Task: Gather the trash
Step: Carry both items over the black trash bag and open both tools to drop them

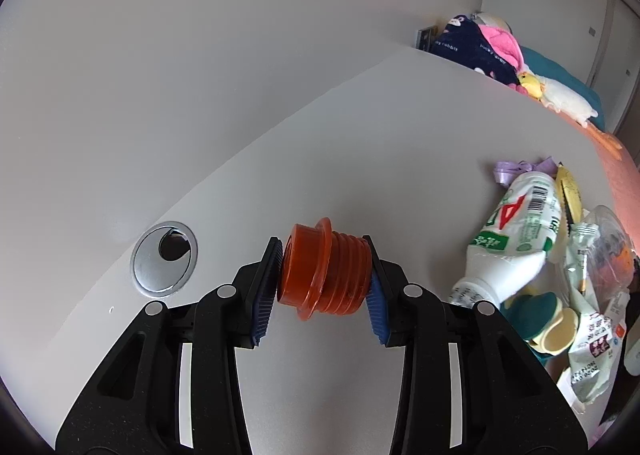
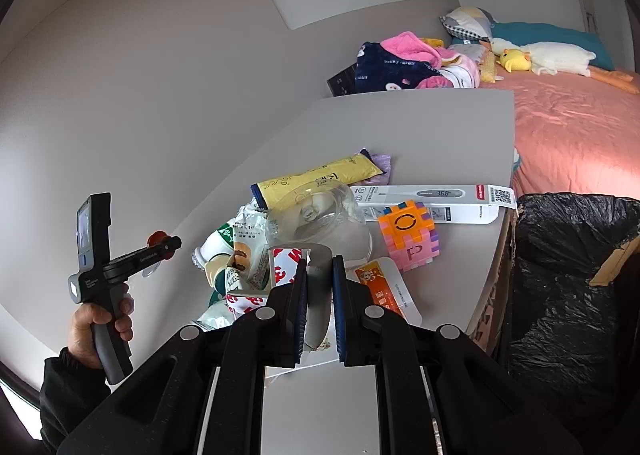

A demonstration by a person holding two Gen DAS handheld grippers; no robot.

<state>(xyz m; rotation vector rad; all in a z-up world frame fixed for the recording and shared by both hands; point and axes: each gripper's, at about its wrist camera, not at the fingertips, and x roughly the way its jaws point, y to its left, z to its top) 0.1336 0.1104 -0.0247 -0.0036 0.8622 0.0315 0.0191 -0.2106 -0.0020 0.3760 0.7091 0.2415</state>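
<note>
My left gripper (image 1: 323, 287) is shut on an orange ribbed plastic cup (image 1: 324, 275) and holds it sideways above the white desk (image 1: 360, 127). That gripper also shows in the right wrist view (image 2: 162, 245), held up at the left by a hand. My right gripper (image 2: 320, 307) is shut on a grey and white piece of packaging (image 2: 318, 287) over the trash heap. The heap holds a white bottle (image 1: 512, 239), a yellow wrapper (image 2: 320, 179), a clear plastic cup (image 2: 320, 223) and snack bags (image 1: 592, 335).
A bin lined with a black bag (image 2: 568, 275) stands right of the desk edge. A thermometer box (image 2: 428, 199) and a pink-orange block cube (image 2: 408, 239) lie on the desk. A cable hole (image 1: 164, 259) is at the left. A bed (image 2: 572, 127) with plush toys lies beyond.
</note>
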